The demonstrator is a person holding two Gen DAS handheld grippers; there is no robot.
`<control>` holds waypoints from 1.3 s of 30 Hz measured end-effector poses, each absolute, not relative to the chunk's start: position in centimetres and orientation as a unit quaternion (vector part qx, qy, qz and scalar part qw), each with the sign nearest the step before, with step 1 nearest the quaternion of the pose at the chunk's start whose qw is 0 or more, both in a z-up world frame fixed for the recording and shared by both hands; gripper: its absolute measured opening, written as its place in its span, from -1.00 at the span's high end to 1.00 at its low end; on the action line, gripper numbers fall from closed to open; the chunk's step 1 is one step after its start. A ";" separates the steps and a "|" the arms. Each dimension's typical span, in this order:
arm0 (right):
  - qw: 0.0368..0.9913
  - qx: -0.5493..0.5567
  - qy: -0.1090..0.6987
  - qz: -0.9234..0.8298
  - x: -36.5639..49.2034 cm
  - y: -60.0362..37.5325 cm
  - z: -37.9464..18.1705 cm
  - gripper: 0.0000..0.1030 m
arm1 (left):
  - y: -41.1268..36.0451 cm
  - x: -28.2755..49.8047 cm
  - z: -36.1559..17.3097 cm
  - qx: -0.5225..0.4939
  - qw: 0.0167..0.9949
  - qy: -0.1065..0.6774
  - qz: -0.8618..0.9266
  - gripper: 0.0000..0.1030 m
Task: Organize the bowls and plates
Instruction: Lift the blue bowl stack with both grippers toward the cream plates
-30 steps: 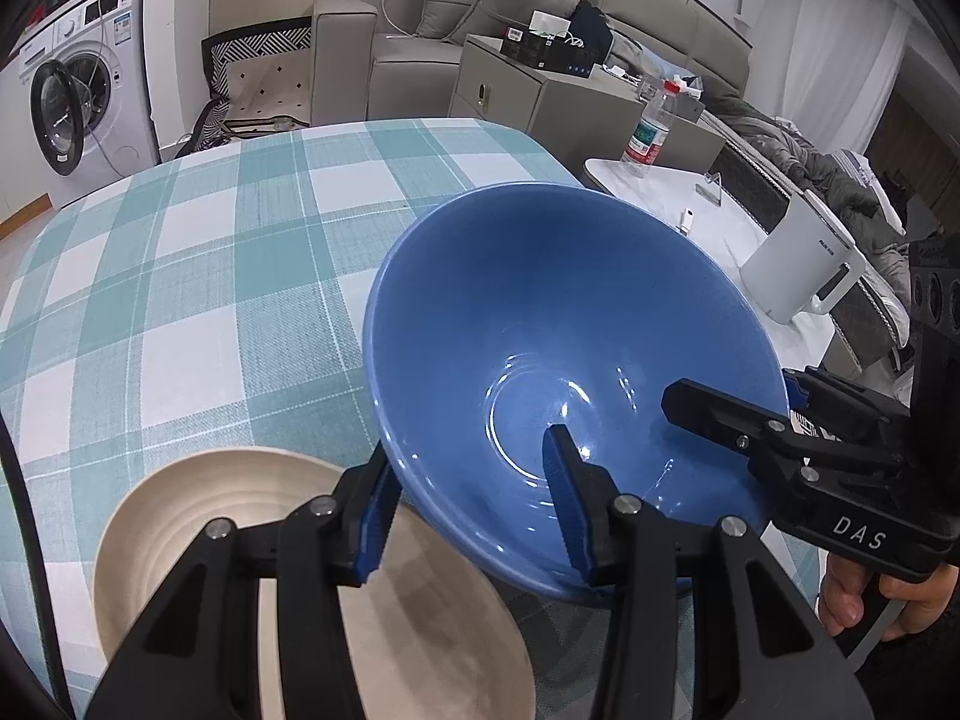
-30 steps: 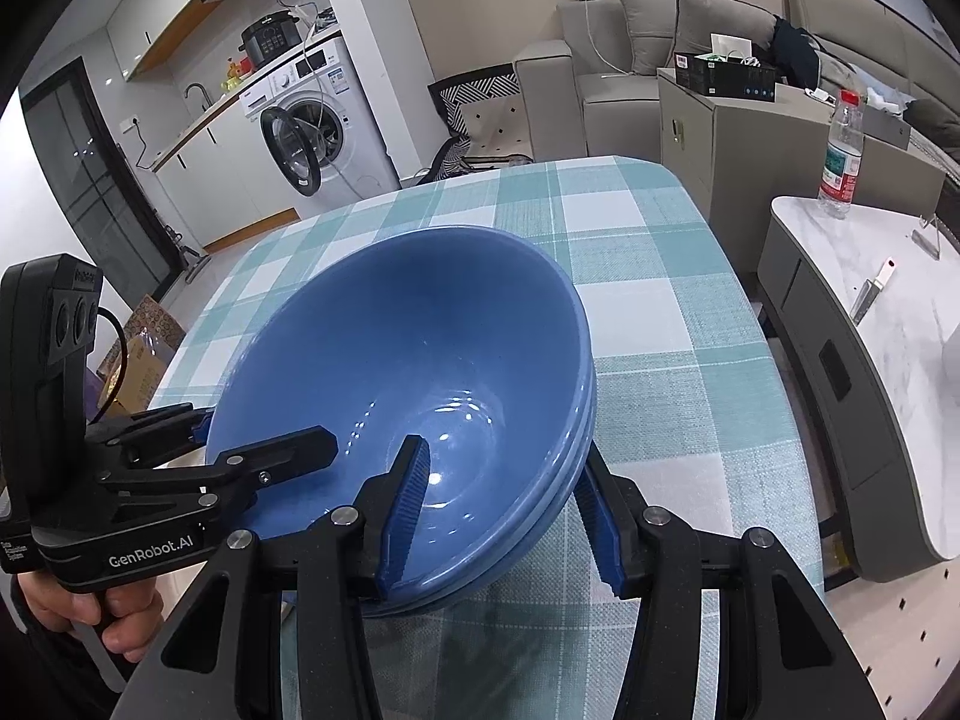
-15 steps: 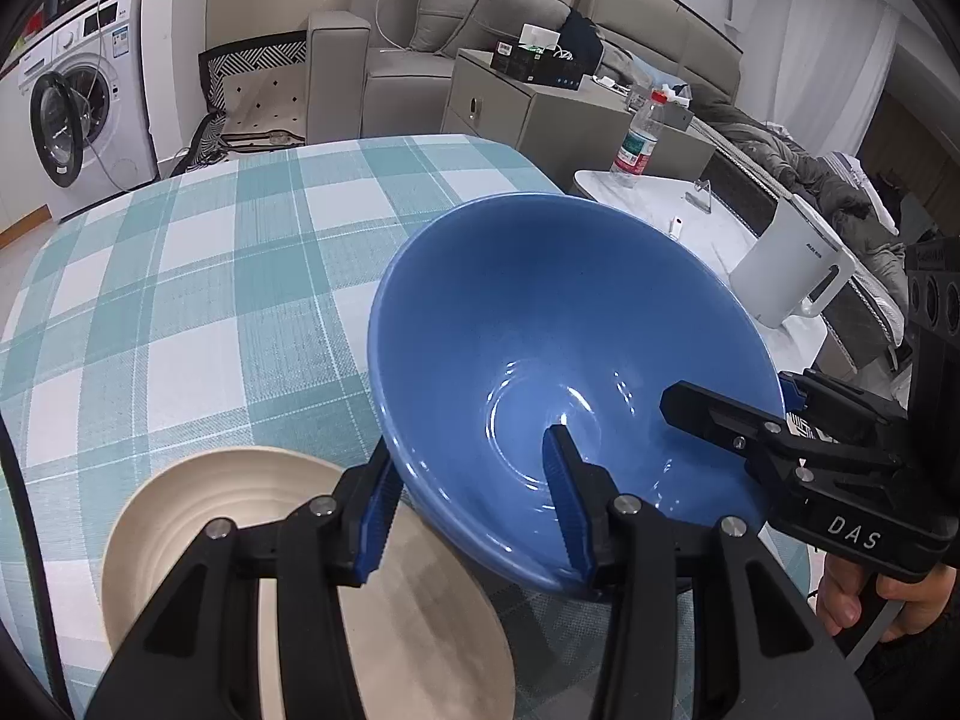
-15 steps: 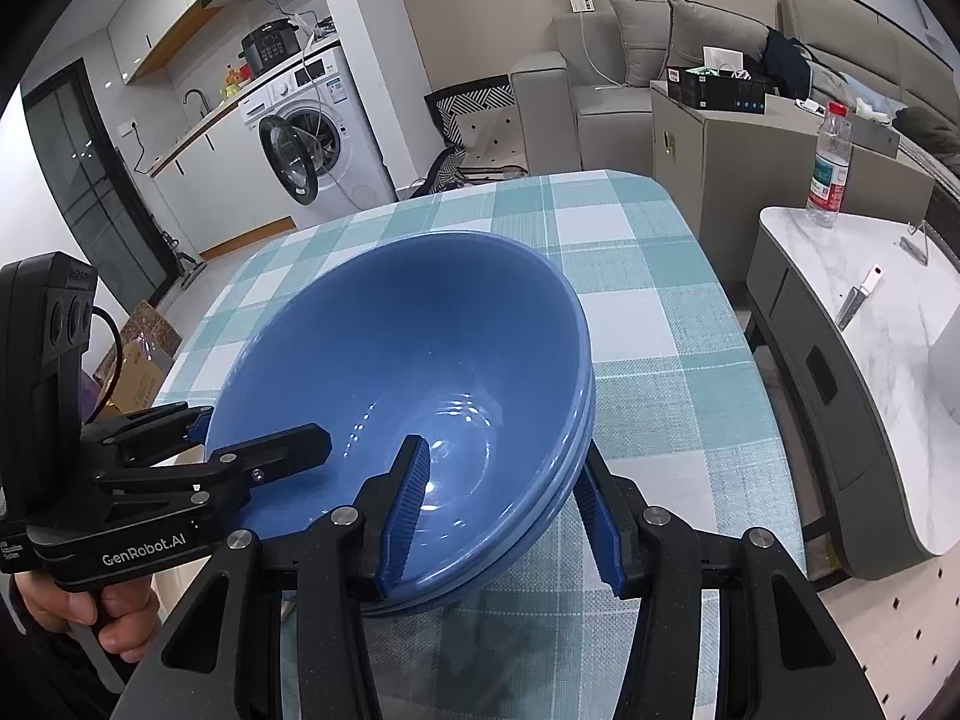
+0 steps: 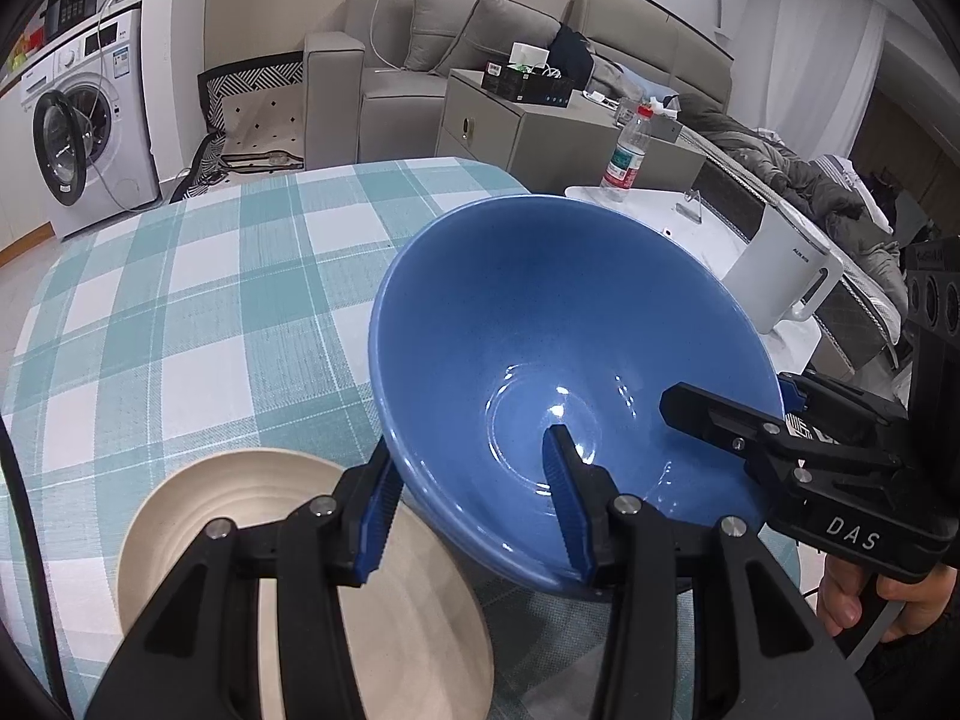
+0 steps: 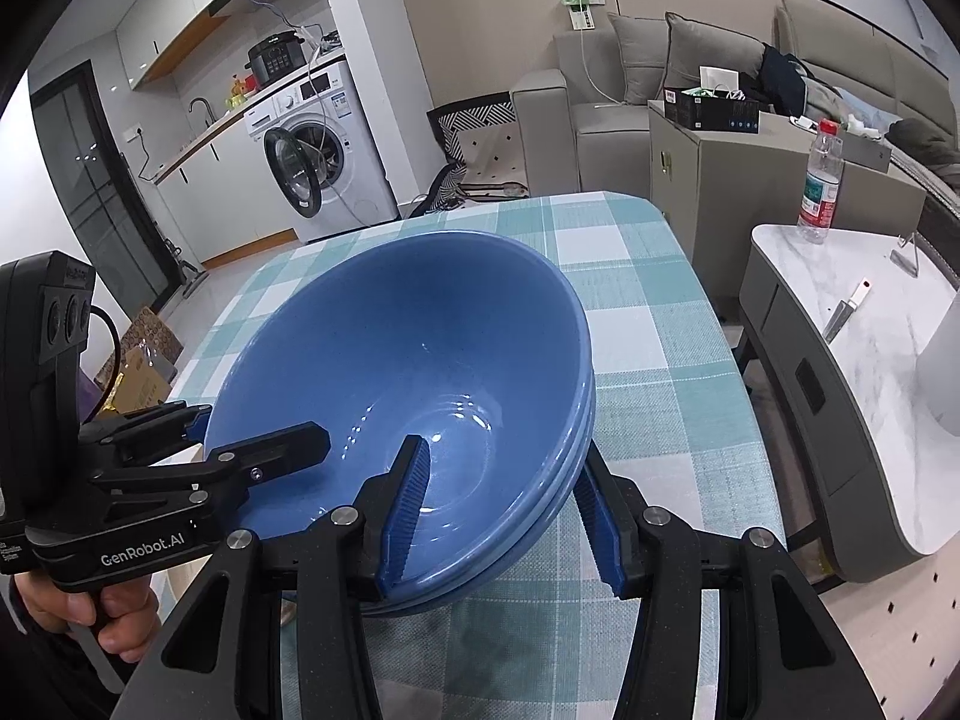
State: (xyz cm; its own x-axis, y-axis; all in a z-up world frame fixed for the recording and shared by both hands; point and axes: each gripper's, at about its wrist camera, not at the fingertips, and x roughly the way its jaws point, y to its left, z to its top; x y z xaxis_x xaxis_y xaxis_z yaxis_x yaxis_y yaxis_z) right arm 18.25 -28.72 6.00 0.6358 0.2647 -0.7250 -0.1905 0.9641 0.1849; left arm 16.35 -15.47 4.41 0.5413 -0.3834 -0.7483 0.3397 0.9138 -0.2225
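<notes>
A stack of blue bowls point(image 5: 540, 330) point(image 6: 414, 354) is held above the checked table point(image 5: 198, 300), tilted. My left gripper point(image 5: 474, 498) is shut on the near rim, one finger inside and one outside. My right gripper point(image 6: 498, 510) is shut on the opposite rim of the same stack; it also shows in the left wrist view point(image 5: 774, 432). The left gripper shows in the right wrist view point(image 6: 240, 444). A beige plate point(image 5: 300, 588) lies on the table below the left gripper.
A white side table point(image 6: 870, 330) with a water bottle point(image 6: 817, 186) and a white kettle point(image 5: 780, 276) stands right of the table. A washing machine point(image 6: 312, 156) and a sofa point(image 5: 468, 60) are behind. Cardboard boxes point(image 6: 144, 360) sit on the floor.
Both grippers have lifted the stack of blue bowls higher above the table and the plate. Both grips are unchanged.
</notes>
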 end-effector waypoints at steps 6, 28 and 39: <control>0.907 0.041 0.399 0.125 17.6 -28.5 6.7 0.02 | -15.2 15.8 5.3 -0.028 0.882 0.422 -0.207 0.12; 0.914 0.023 0.379 0.142 15.1 -25.8 8.9 0.02 | -12.7 13.3 7.2 -0.035 0.898 0.396 -0.191 0.12; 0.912 0.009 0.374 0.165 14.5 -23.2 9.6 0.02 | -10.6 11.9 7.4 -0.049 0.908 0.382 -0.165 0.12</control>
State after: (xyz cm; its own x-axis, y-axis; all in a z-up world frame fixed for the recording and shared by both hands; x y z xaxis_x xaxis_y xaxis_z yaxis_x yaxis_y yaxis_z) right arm 14.48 -23.24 9.62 0.6651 0.3079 -0.6803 -0.2945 0.9453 0.1400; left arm 11.86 -10.60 7.38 0.6541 -0.3363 -0.6775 0.2614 0.9410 -0.2147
